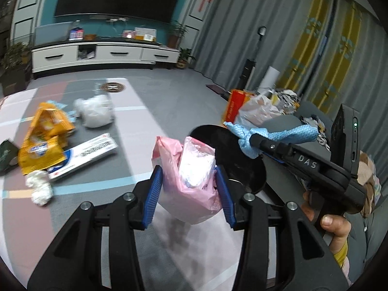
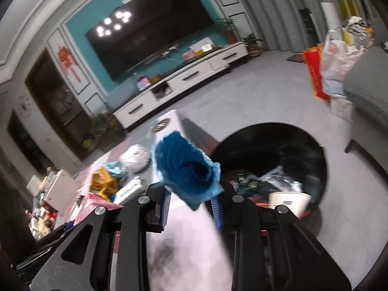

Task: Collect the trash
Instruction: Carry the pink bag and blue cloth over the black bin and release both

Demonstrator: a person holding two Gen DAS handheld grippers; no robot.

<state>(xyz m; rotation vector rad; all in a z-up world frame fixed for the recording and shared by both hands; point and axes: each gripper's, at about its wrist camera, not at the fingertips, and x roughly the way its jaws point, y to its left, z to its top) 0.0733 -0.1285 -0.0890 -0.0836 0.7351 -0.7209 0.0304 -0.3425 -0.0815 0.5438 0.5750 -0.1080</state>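
Note:
My left gripper [image 1: 189, 181] is shut on a pink plastic bag [image 1: 184, 169] with white wadding inside, held above the table edge. My right gripper [image 2: 191, 194] is shut on a blue cloth [image 2: 186, 169]; in the left wrist view it [image 1: 245, 143] holds the cloth [image 1: 291, 132] over the black trash bin [image 1: 232, 160]. The bin [image 2: 291, 140] stands on the floor beside the table and holds a paper cup [image 2: 288, 202] and wrappers. On the table lie an orange snack bag [image 1: 43, 135], a white box [image 1: 82, 155], a white plastic bag [image 1: 94, 111] and crumpled tissue [image 1: 40, 186].
A pink and grey mat covers the table [image 1: 135, 121]. A dark green box [image 1: 7, 154] sits at the table's left edge. A grey sofa [image 2: 368, 92] with bags [image 1: 257, 111] stands at the right. A TV cabinet [image 1: 104, 55] stands across the grey floor.

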